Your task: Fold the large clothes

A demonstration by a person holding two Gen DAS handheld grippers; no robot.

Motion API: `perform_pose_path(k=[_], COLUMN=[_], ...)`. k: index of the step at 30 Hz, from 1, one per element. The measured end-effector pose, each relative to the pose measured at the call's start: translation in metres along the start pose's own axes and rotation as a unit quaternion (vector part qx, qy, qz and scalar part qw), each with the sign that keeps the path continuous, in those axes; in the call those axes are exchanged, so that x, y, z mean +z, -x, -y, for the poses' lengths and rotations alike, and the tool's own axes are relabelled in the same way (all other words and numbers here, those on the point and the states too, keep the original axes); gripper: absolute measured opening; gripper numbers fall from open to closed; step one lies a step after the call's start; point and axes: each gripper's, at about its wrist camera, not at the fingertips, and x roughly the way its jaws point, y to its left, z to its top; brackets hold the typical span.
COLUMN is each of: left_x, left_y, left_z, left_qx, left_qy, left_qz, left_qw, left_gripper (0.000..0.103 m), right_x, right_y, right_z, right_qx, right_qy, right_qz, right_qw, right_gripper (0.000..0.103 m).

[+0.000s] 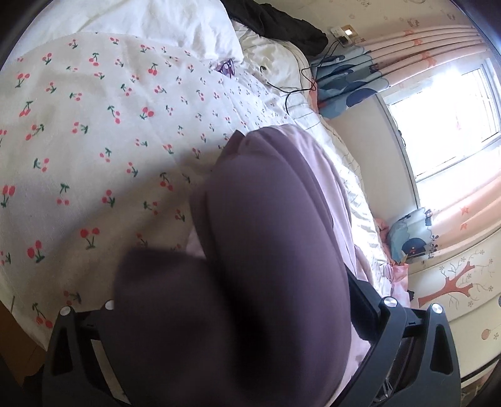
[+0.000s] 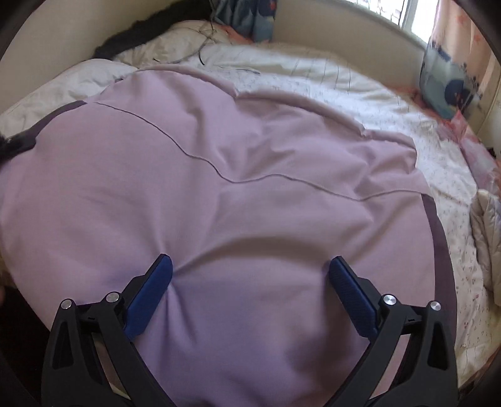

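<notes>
In the left wrist view, a thick fold of dark purple fabric (image 1: 269,250) fills the space between the black arms of the left gripper (image 1: 250,313) and bulges out over them toward the camera. The fingers themselves are buried under that cloth, so whether they pinch it or merely sit beneath it cannot be told. A paler lilac layer (image 1: 341,200) of the same garment shows along the far edge of the dark fold. Beside the fold lies a white cherry-print sheet (image 1: 94,141) spread over the bed, with a white pillow (image 1: 175,22) beyond it and a black garment (image 1: 281,25) heaped past the pillow. A thin black cable (image 1: 291,90) trails across the bedding near the black garment. Farther from the fold stand a bright window (image 1: 444,119) and pink curtains (image 1: 416,40).

In the right wrist view, the lilac garment (image 2: 219,194) lies spread wide on the bed, rumpled, with a thin dark seam line curving across it and a dark purple band (image 2: 438,244) along one edge. The right gripper (image 2: 250,275) hovers at the near part of the cloth with its blue-padded fingers (image 2: 150,291) spread wide apart, gripping nothing; the fabric puckers slightly near one fingertip. Beyond the lilac garment the white floral bedding (image 2: 407,125) is exposed, and a blue patterned cushion (image 2: 447,84) sits past it under the window.
</notes>
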Motion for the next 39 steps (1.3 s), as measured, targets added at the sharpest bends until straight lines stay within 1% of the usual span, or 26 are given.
perform_pose_path(k=[2,3,5,6,7,9,11,12,13,14,15,16,18,21,22,23,24,26,27,29,30,35,36,37,38,39], left_x=[-0.005,-0.005,-0.007,-0.005,-0.006,-0.004,-0.004,-0.003,-0.003,-0.002,-0.002,-0.002,-0.003,0.0,0.0,0.0,-0.001,-0.006,-0.007,-0.011,-0.014,-0.045,-0.056,-0.062,-0.072,-0.081], left_y=[0.004,0.004,0.005,0.004,0.005,0.003,0.001,0.0,-0.001,-0.001,-0.001,0.001,0.009,0.008,0.008,0.007,0.008,0.015,0.021,0.032,0.037,0.047,0.046,0.046,0.043,0.041], left_z=[-0.002,-0.001,0.004,0.006,0.007,0.01,0.013,0.014,0.015,0.016,0.017,0.019,0.019,0.015,0.016,0.019,0.022,0.036,0.046,0.071,0.087,0.169,0.191,0.202,0.22,0.236], left_qx=[-0.003,-0.005,-0.009,-0.007,-0.008,-0.003,0.006,0.008,0.01,0.01,0.007,0.002,-0.001,0.001,0.001,-0.001,-0.003,-0.012,-0.025,-0.054,-0.069,-0.153,-0.174,-0.184,-0.202,-0.219], left_qy=[0.003,0.002,-0.02,-0.028,-0.036,-0.047,-0.057,-0.059,-0.061,-0.062,-0.064,-0.068,-0.076,-0.077,-0.078,-0.086,-0.093,-0.114,-0.118,-0.14,-0.155,-0.219,-0.232,-0.237,-0.245,-0.253], left_qz=[0.0,-0.002,0.003,0.006,0.007,0.009,0.013,0.014,0.015,0.016,0.018,0.023,0.031,0.027,0.026,0.024,0.024,0.03,0.034,0.043,0.045,0.032,0.026,0.023,0.016,0.011], left_qw=[1.0,1.0,0.9998,0.9996,0.9993,0.9989,0.9983,0.9981,0.998,0.9979,0.9978,0.9974,0.9966,0.9967,0.9966,0.996,0.9953,0.993,0.9921,0.9878,0.9844,0.9631,0.9568,0.9536,0.9482,0.9425], left_gripper=[0.096,0.096,0.096,0.096,0.096,0.095,0.095,0.095,0.095,0.094,0.094,0.091,0.088,0.084,0.083,0.081,0.078,0.065,0.062,0.056,0.055,0.052,0.052,0.052,0.051,0.051], right_x=[-0.002,-0.004,-0.008,-0.01,-0.01,-0.009,-0.006,-0.006,-0.005,-0.004,-0.003,-0.004,-0.001,-0.003,-0.006,-0.01,-0.012,-0.012,-0.011,-0.011,-0.012,-0.018,-0.018,-0.018,-0.017,-0.021], right_y=[0.012,0.015,0.01,0.012,0.016,0.026,0.03,0.032,0.03,0.021,0.004,-0.007,-0.002,0.023,0.02,0.006,-0.002,-0.01,-0.011,-0.013,-0.013,-0.006,-0.003,0.003,0.009,0.019], right_z=[0.006,0.004,-0.004,-0.005,-0.001,0.002,-0.016,-0.022,-0.026,-0.03,-0.035,-0.039,-0.037,-0.023,-0.023,-0.026,-0.027,-0.035,-0.037,-0.038,-0.038,-0.021,-0.013,-0.002,0.012,0.028], right_qx=[0.016,0.025,0.027,0.024,0.029,0.056,0.058,0.05,0.049,0.048,0.045,0.042,0.044,0.032,0.033,0.041,0.037,0.02,0.016,0.013,0.016,0.064,0.082,0.107,0.138,0.173], right_qy=[-0.027,-0.029,-0.009,-0.003,-0.012,-0.038,-0.011,0.004,0.009,0.014,0.025,0.04,0.038,0.008,0.011,0.018,0.024,0.035,0.033,0.03,0.025,-0.003,-0.012,-0.026,-0.048,-0.082], right_qz=[0.028,0.038,0.03,0.04,0.05,0.073,0.08,0.092,0.087,0.065,0.025,0.003,0.005,0.048,0.042,0.015,0.006,0.0,-0.001,0.005,0.011,0.028,0.031,0.032,0.035,0.048], right_qw=[0.999,0.999,0.999,0.999,0.998,0.995,0.995,0.994,0.995,0.997,0.998,0.998,0.998,0.998,0.999,0.999,0.999,0.999,0.999,0.999,1.0,0.998,0.996,0.993,0.989,0.98], right_gripper=[0.097,0.097,0.097,0.097,0.097,0.097,0.097,0.097,0.097,0.097,0.097,0.097,0.097,0.097,0.097,0.097,0.097,0.097,0.097,0.097,0.097,0.097,0.097,0.097,0.097,0.097])
